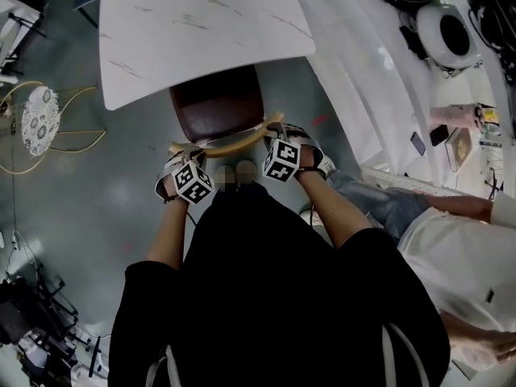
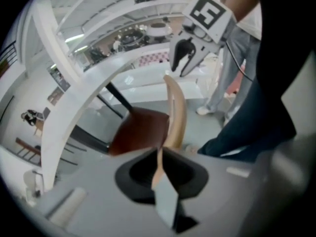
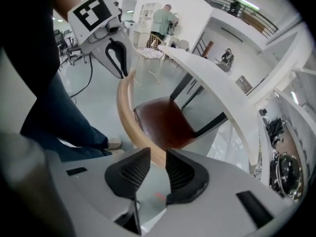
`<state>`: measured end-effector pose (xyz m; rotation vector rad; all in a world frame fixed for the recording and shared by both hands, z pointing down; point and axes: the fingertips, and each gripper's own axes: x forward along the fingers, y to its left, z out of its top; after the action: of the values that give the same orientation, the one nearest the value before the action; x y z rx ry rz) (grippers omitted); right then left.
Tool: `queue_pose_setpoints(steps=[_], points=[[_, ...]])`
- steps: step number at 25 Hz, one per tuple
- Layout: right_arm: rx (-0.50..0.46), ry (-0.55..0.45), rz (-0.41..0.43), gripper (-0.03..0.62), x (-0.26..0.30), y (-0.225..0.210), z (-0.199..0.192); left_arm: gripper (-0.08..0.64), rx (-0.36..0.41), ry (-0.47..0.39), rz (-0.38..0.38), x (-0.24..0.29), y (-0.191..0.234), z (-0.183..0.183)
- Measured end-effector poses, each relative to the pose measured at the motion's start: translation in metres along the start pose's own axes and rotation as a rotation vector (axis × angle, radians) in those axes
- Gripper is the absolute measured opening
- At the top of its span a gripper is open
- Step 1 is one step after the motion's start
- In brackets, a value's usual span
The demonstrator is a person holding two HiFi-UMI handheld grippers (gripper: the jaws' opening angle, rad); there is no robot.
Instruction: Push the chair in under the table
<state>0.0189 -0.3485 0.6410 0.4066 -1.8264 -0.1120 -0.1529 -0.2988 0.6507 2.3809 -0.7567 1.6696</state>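
The left gripper point(image 1: 181, 153) and right gripper point(image 1: 276, 131) are each clamped on the curved backrest rail point(image 1: 234, 144); the chair point(image 1: 216, 107) sits partly under the table's point(image 1: 201, 22) near edge; the grip looks set; next comes an even, level push toward the far side.

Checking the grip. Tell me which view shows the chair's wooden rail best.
The right gripper view: the rail shows its whole curve from the left claw to the right claw. The left gripper view shows it foreshortened; the head view, only a thin arc between the claws.
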Motion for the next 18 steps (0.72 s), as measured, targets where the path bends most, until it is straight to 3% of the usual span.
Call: queue_pose_setpoints(steps=[2, 5, 12, 18], points=[[0.076, -0.055, -0.019, 0.058, -0.011, -0.007, 0.011, 0.013, -0.083, -0.052, 0.048, -0.012, 0.01, 0.009], [0.174, -0.137, -0.079, 0.032, -0.031, -0.026, 0.03, 0.008, -0.159, -0.138, 0.134, -0.038, 0.03, 0.027], [0.402, -0.357, -0.278, 0.023, -0.108, -0.092, 0.069, 0.008, -0.238, -0.364, 0.355, -0.117, 0.084, 0.081], [0.5, -0.577, -0.43, 0.023, -0.19, -0.132, 0.105, 0.008, -0.345, -0.585, 0.503, -0.2, 0.119, 0.121]])
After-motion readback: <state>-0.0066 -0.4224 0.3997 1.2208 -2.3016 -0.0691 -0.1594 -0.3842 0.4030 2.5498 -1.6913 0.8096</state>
